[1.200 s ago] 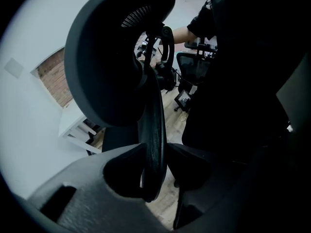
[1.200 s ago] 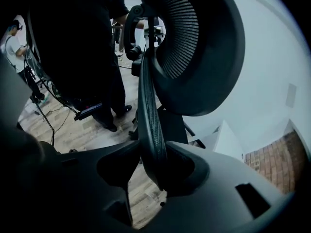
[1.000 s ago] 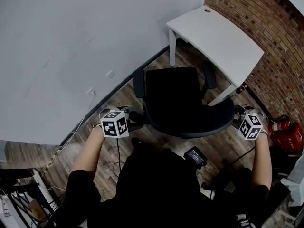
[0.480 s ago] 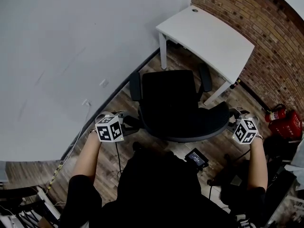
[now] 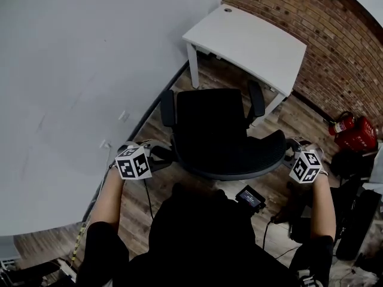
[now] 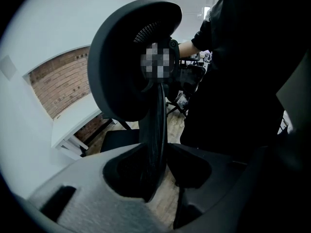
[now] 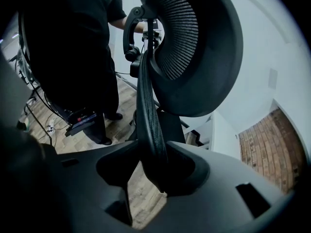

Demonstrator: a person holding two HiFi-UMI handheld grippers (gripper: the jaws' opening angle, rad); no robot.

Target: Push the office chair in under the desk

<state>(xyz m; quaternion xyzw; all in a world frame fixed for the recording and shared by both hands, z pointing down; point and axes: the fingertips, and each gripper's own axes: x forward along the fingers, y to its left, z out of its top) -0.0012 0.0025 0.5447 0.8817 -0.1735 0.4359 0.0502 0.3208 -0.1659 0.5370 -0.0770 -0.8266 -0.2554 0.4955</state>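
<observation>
Black office chair [image 5: 212, 124] stands mid-floor on wood boards, seat facing the white desk [image 5: 251, 40] at 12 o'clock. It is just short of the desk, not under it. Left gripper [image 5: 157, 156] at the chair's 8 o'clock, jaws clamped on the left rim of the backrest [image 5: 233, 167]. Right gripper [image 5: 291, 152] at 4 o'clock, jaws closing on the right rim, which sits between them against the pads. Brick wall [image 5: 335, 52] at 2 o'clock.
</observation>
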